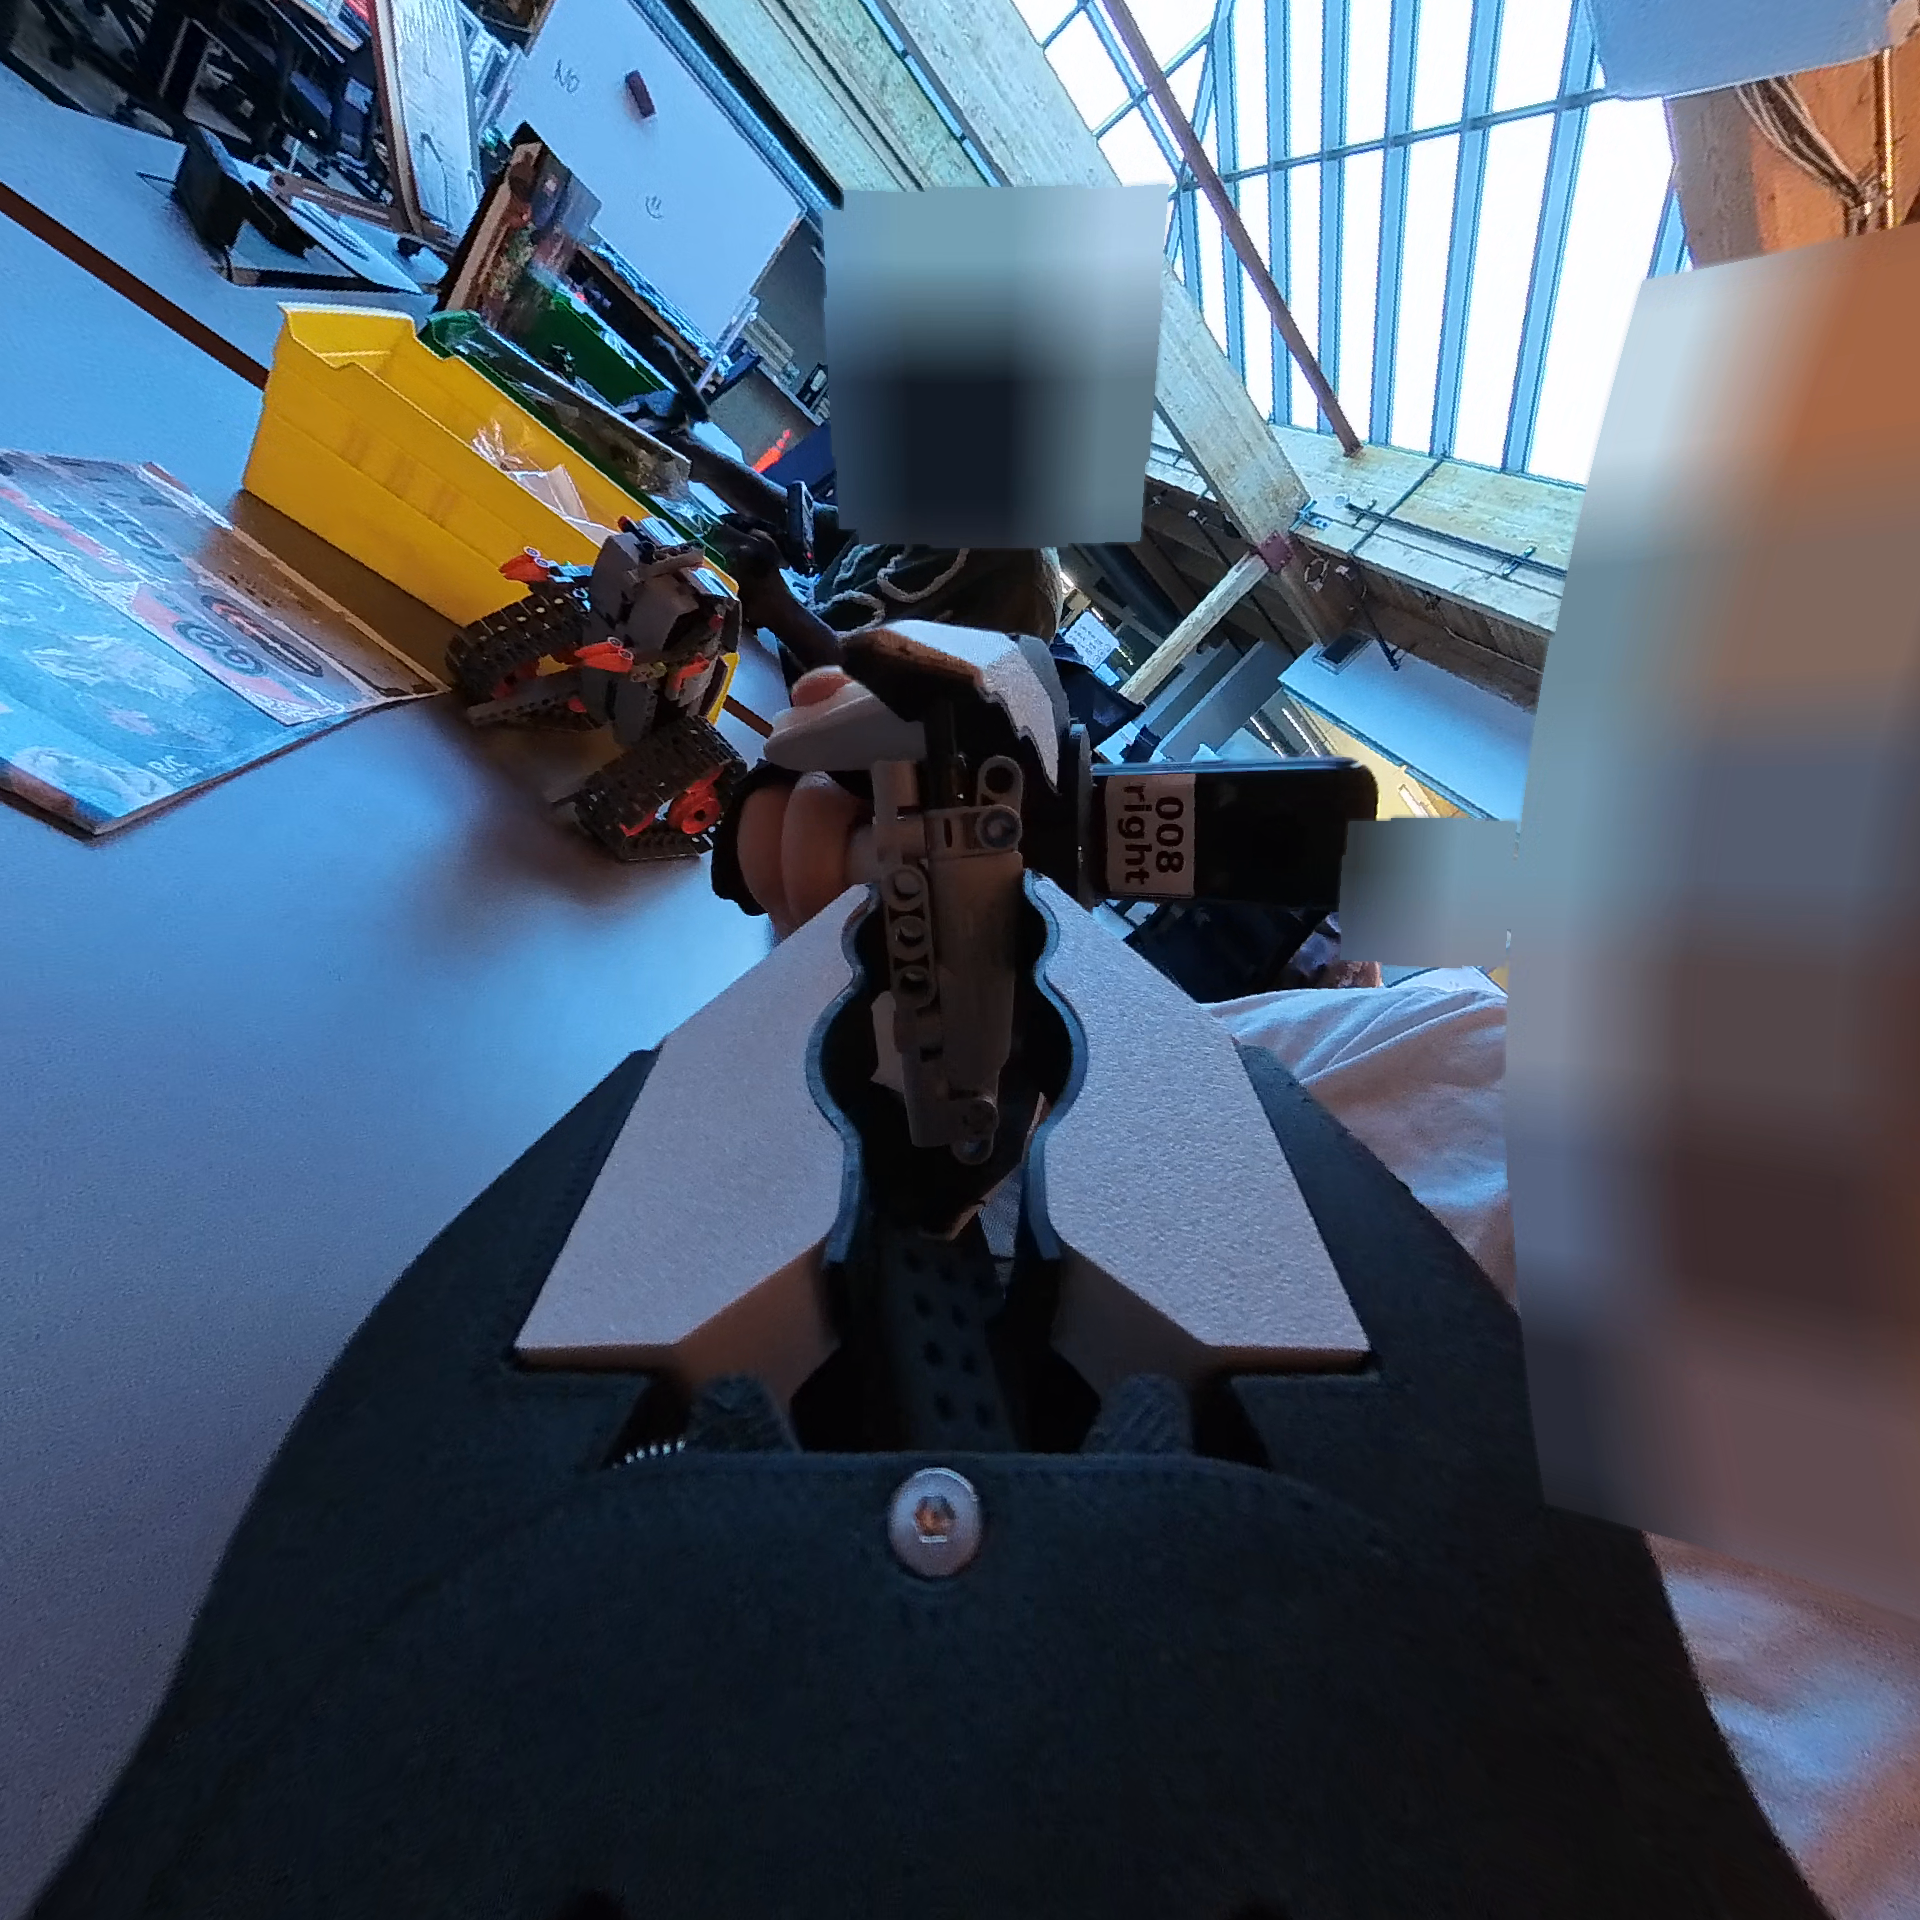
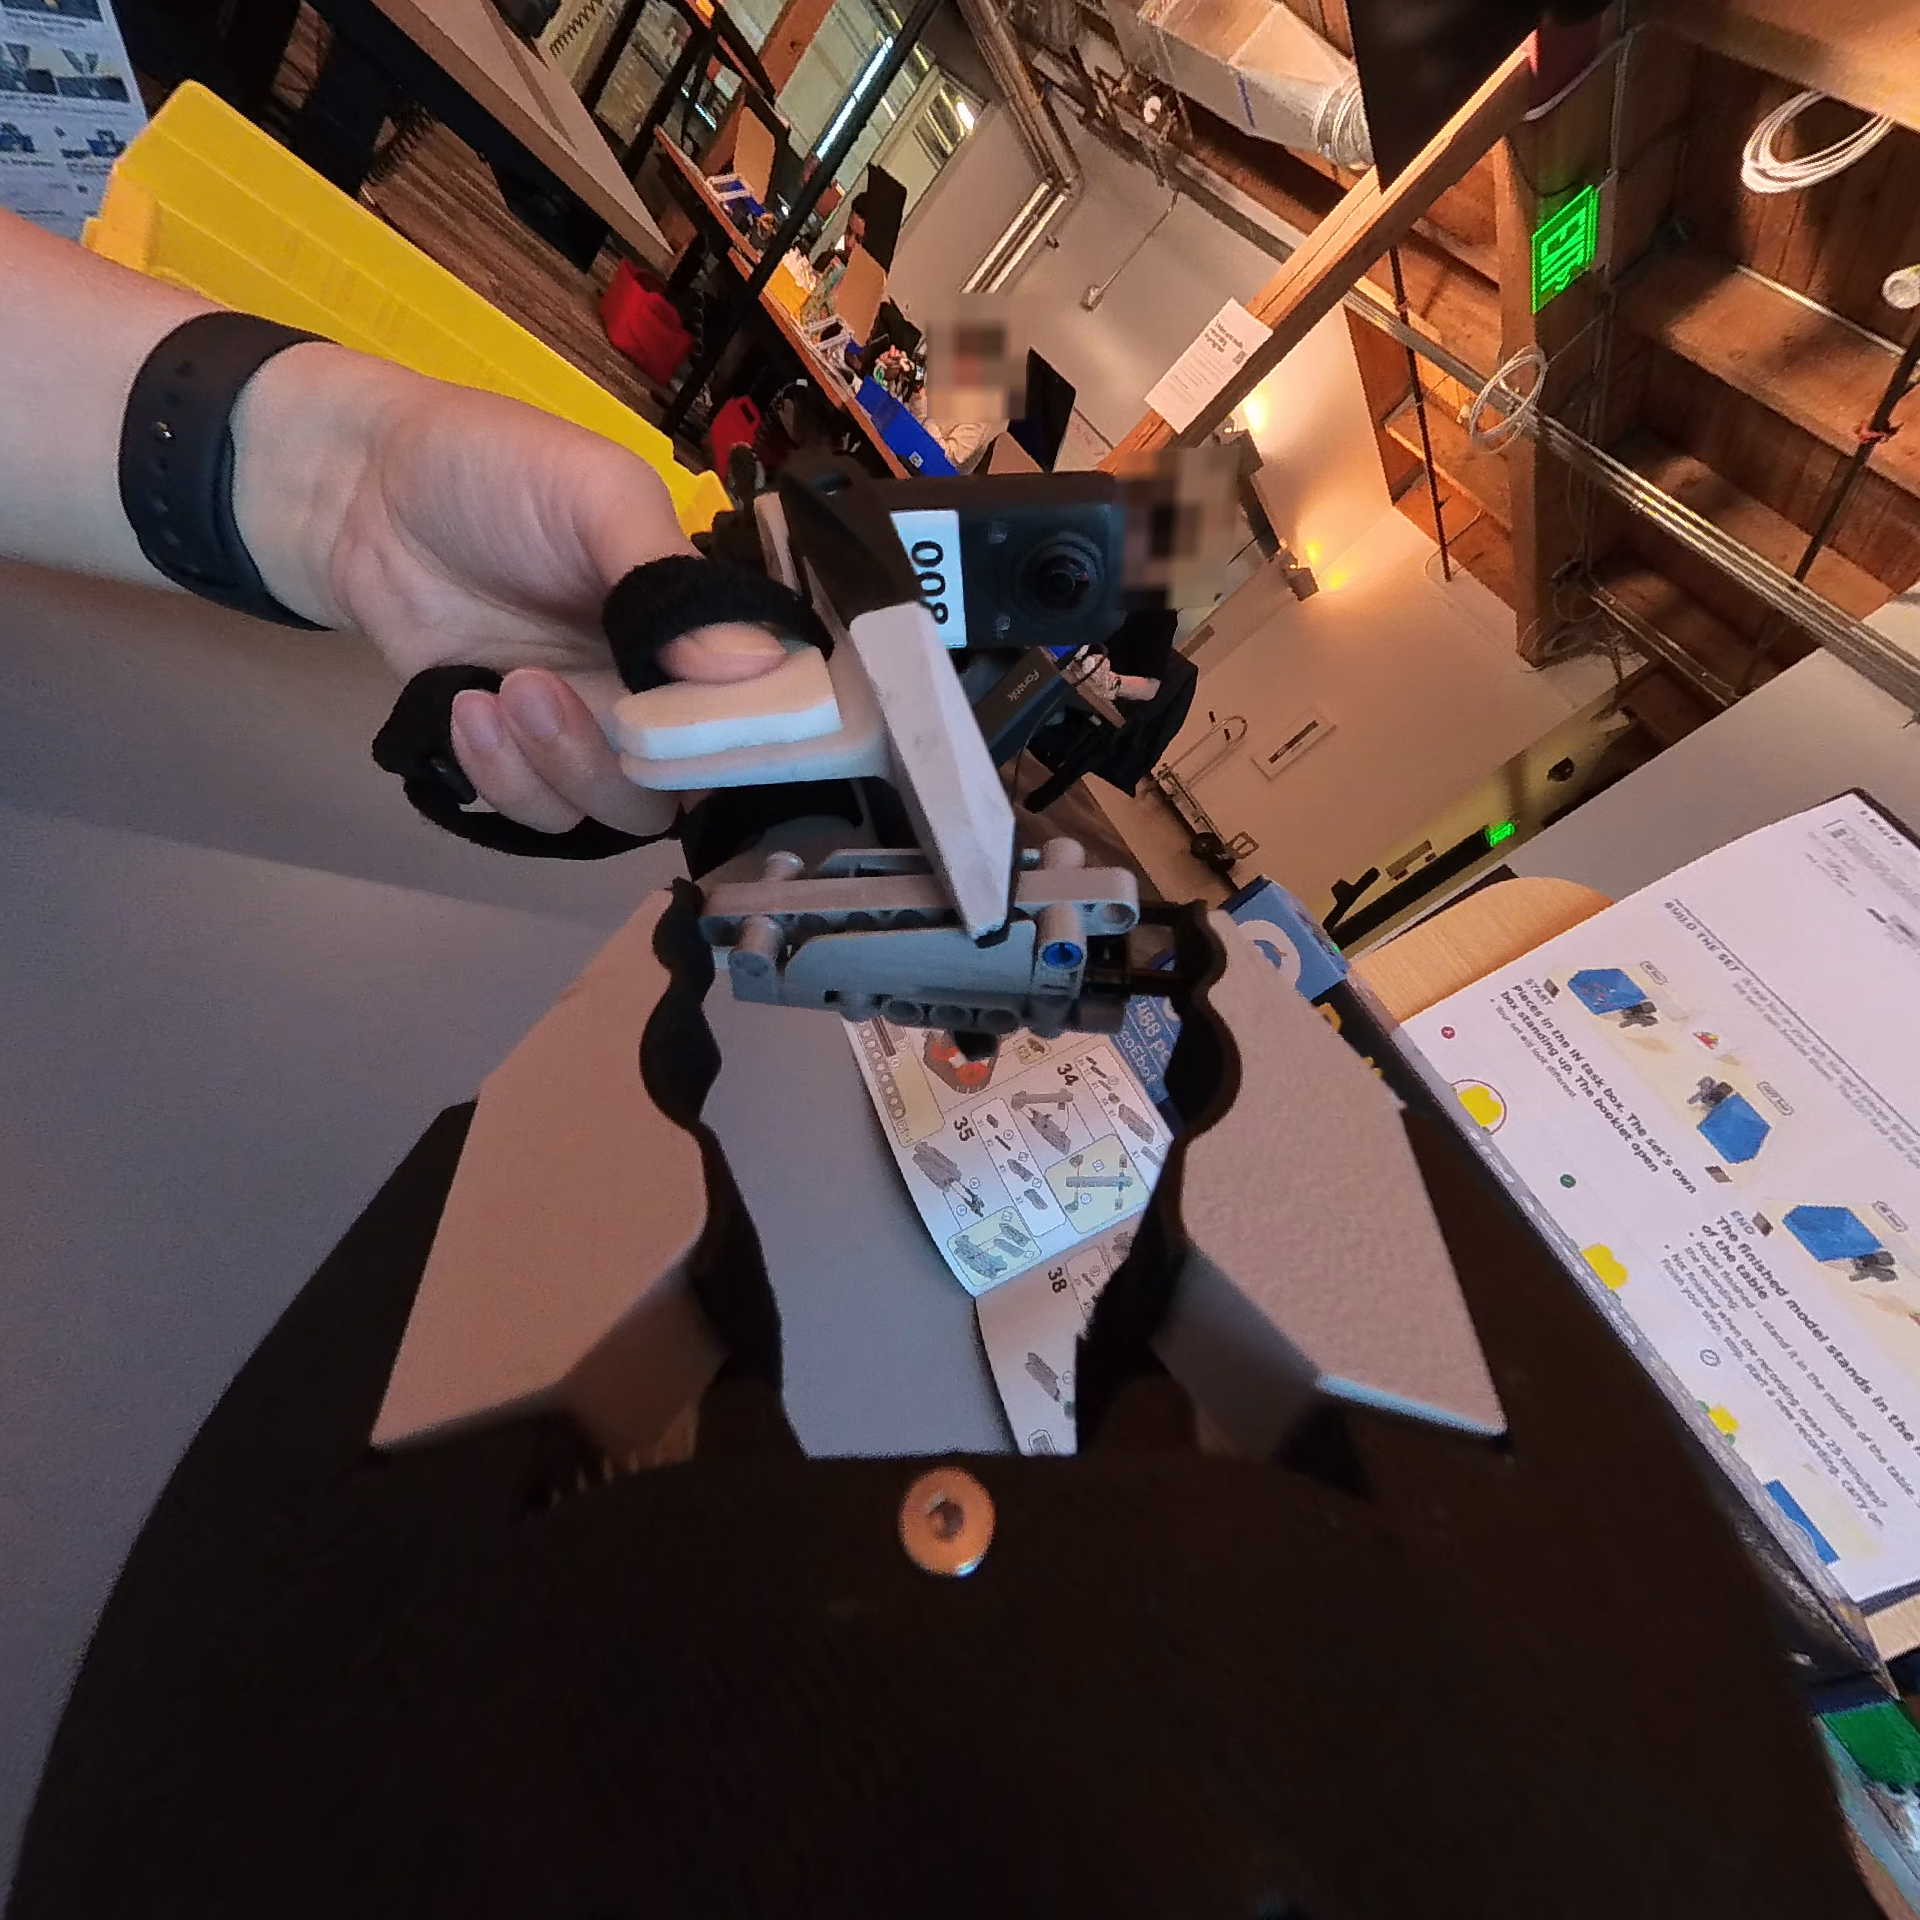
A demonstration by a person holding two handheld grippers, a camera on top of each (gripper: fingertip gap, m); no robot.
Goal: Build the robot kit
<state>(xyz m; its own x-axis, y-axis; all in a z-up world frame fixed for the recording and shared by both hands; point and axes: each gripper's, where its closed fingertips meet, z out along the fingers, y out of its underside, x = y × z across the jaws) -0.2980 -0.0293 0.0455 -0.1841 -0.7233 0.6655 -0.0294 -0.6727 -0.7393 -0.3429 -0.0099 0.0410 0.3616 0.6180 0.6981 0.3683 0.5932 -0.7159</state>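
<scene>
- Left wrist view: the left gripper (image 1: pixel 943 914) pinches a grey brick assembly (image 1: pixel 940 997) in the air above the table (image 1: pixel 312 1039).
- The right gripper (image 2: pixel 940 940) is spread around the same assembly (image 2: pixel 914 956), its fingertips just beside both ends.
- A tracked model (image 1: pixel 613 675) stands near a yellow bin (image 1: pixel 395 447).
- A booklet (image 2: pixel 1023 1153) lies below.

Right gripper (image 2: pixel 940 971) spread wide around grey brick assembly (image 2: pixel 914 951), clamped by left gripper (image 2: pixel 987 914) above instruction booklet (image 2: pixel 1023 1153) on table (image 2: pixel 208 1039).
</scene>
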